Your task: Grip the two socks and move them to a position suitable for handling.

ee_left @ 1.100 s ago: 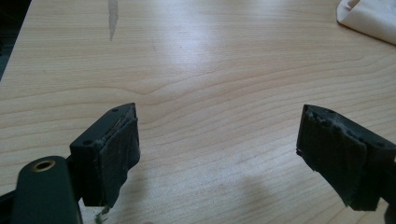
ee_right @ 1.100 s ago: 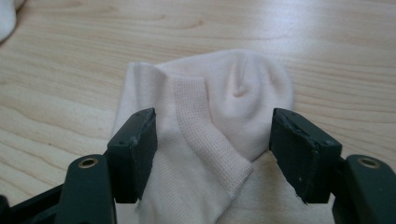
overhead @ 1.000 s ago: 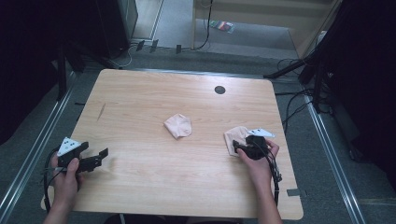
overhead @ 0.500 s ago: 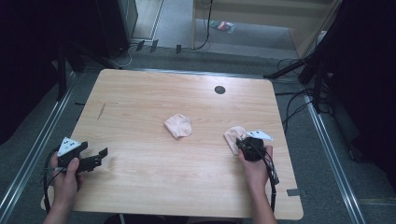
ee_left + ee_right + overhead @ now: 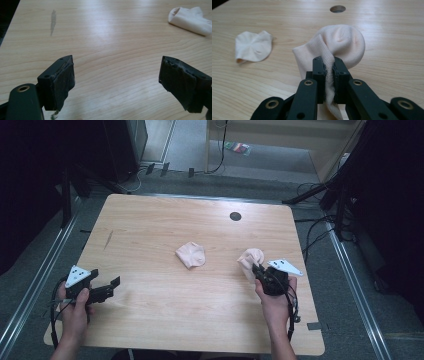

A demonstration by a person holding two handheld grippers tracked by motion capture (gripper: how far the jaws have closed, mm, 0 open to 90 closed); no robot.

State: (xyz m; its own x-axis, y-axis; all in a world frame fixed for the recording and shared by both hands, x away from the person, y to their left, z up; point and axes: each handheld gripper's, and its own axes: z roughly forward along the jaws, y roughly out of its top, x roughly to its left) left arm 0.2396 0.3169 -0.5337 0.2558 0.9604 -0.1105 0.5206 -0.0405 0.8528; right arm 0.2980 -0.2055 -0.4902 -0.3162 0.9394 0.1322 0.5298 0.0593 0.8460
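Note:
Two pale pink socks are on the wooden table [image 5: 150, 220]. My right gripper [image 5: 256, 269] [image 5: 328, 63] has just closed its jaws and is shut on the edge of the right sock [image 5: 250, 257] [image 5: 342, 42]. It holds that sock bunched and partly raised off the table. The other sock [image 5: 190, 254] [image 5: 253, 47] [image 5: 190, 17] lies flat near the table's middle. At the front left my left gripper [image 5: 106, 276] [image 5: 116, 75] stands open just above bare wood, nothing between its jaws.
A round cable hole [image 5: 235, 216] [image 5: 337, 9] sits in the table near its far edge. A dark streak [image 5: 108, 239] [image 5: 52, 21] marks the wood at the left. Cables and dark equipment stands ring the table on the floor.
The right gripper closed on the right sock and rose, pulling the sock from flat into a bunched, lifted shape. The left gripper and the middle sock stayed put.

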